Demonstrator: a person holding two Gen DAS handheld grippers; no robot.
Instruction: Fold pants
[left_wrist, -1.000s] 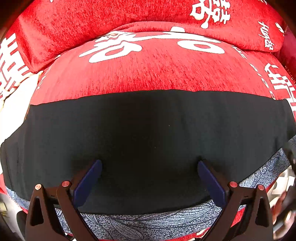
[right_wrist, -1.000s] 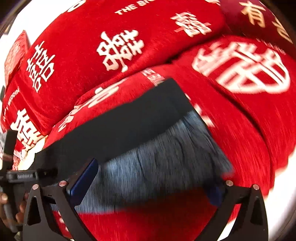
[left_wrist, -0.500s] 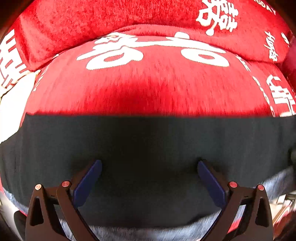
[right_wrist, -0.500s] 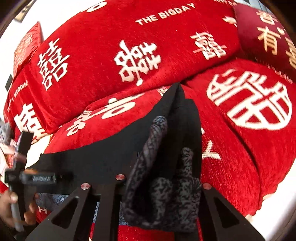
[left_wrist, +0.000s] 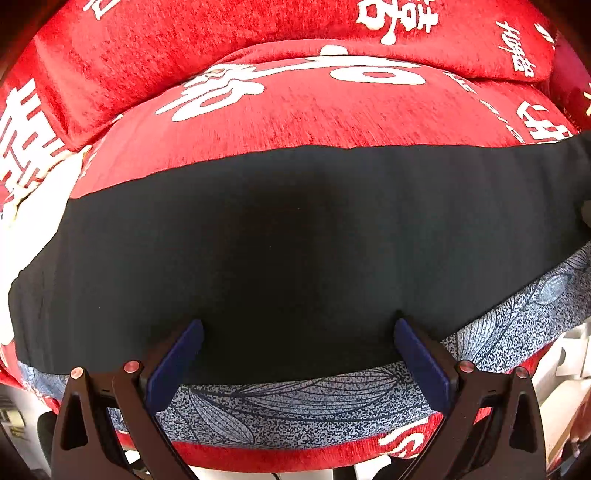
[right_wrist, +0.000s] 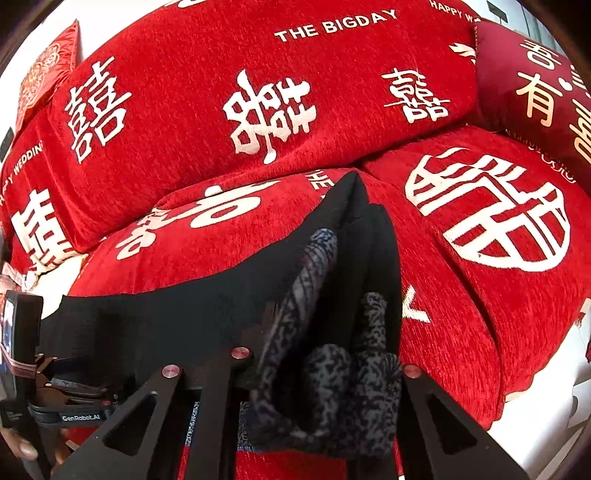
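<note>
The black fabric pants with a grey-blue leaf-printed band (left_wrist: 303, 236) are lying spread flat across the red chenille sofa seat cushion with white characters (left_wrist: 332, 110), a soft, wide bed that is keeping the cloth smooth for folding. The left gripper (left_wrist: 298, 332) is hovering over the near middle of the cloth with its blue-padded jaws spread wide and gripping nothing, apparently placed to pin or steady the flat part. The right gripper (right_wrist: 321, 373) is clenching a bunched end of the pants (right_wrist: 332, 332), the printed band puckering up between its jaws and a peak of black cloth (right_wrist: 354, 192) standing raised off the cushion, probably so that end can be carried over the flat part. The far edge of the pants is running straight across the cushion, well short of the red back cushion with white lettering (right_wrist: 258, 92), leaving open cushion beyond. The near printed edge is sitting close to the seat's front lip, so room there is tight.
</note>
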